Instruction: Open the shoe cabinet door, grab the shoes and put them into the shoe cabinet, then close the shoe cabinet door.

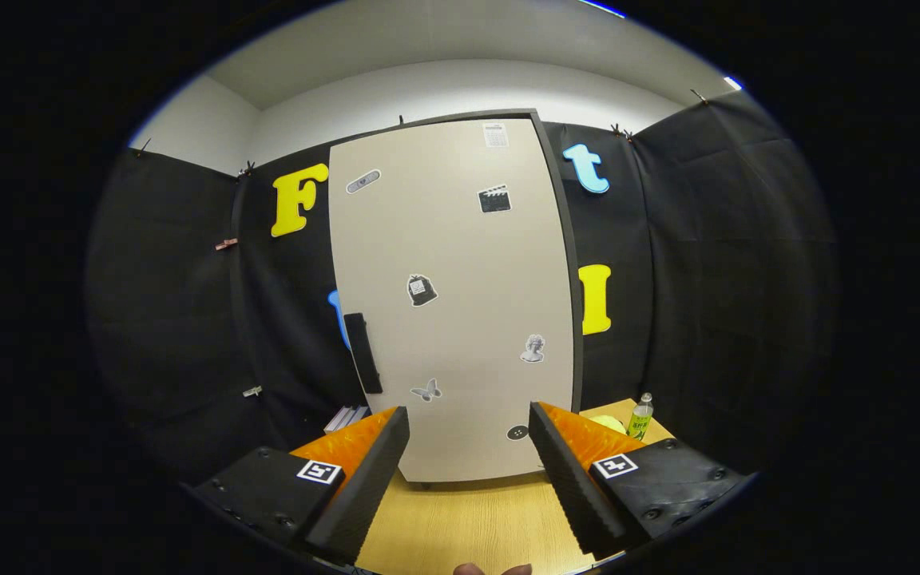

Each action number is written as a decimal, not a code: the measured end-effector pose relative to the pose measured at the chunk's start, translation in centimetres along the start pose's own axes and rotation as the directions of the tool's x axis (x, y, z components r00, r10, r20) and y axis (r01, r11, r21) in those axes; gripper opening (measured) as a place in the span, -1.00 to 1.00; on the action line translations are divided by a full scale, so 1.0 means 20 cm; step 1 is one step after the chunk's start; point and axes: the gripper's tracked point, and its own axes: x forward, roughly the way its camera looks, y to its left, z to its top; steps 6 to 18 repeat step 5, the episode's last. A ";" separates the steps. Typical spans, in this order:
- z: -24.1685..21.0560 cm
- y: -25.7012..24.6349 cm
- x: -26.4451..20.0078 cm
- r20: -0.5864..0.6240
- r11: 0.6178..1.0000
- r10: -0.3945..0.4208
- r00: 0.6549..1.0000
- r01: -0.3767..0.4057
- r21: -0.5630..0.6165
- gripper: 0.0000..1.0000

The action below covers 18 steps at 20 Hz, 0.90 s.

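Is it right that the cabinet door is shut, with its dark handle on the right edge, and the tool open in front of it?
Not quite: in the gripper view the handle sits on the left edge of the shut cabinet door. The tool is open in front of it.

bottle [641, 415] right of cabinet [460, 319]

Even, fairly bright light falls from overhead: the pale ceiling and upper white wall glow, and a thin bright strip of light shows at the ceiling's edge. The tall beige flat-fronted cabinet door [452, 295] is evenly lit with no glare, its stickers sharp. The black cloth walls swallow light and lose detail in their folds. Strong fisheye bending curves the door's straight edges and the walls outward. The light wooden table [468, 523] shows soft shading beneath the spread-apart tongs [468, 431], whose near parts look slightly soft.
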 end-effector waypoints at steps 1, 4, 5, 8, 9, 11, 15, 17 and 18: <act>0.00 0.00 0.00 -0.002 1.000 0.001 1.000 -0.001 0.001 0.96; 0.00 0.00 -0.01 -0.001 1.000 0.001 1.000 -0.001 0.004 0.96; 0.00 0.00 -0.01 -0.002 1.000 0.001 1.000 -0.001 0.004 0.96; 0.00 0.00 -0.01 -0.002 1.000 0.001 1.000 -0.001 0.004 0.96; 0.00 0.00 -0.01 -0.002 1.000 0.001 1.000 -0.001 0.004 0.96; 0.00 0.00 -0.01 -0.002 1.000 0.001 1.000 -0.001 0.004 0.96; 0.00 0.00 -0.01 -0.002 1.000 0.001 1.000 -0.001 0.004 0.96; 0.00 0.00 -0.01 -0.002 1.000 0.001 1.000 -0.001 0.004 0.96; 0.00 0.00 -0.01 -0.002 1.000 0.001 1.000 -0.001 0.004 0.96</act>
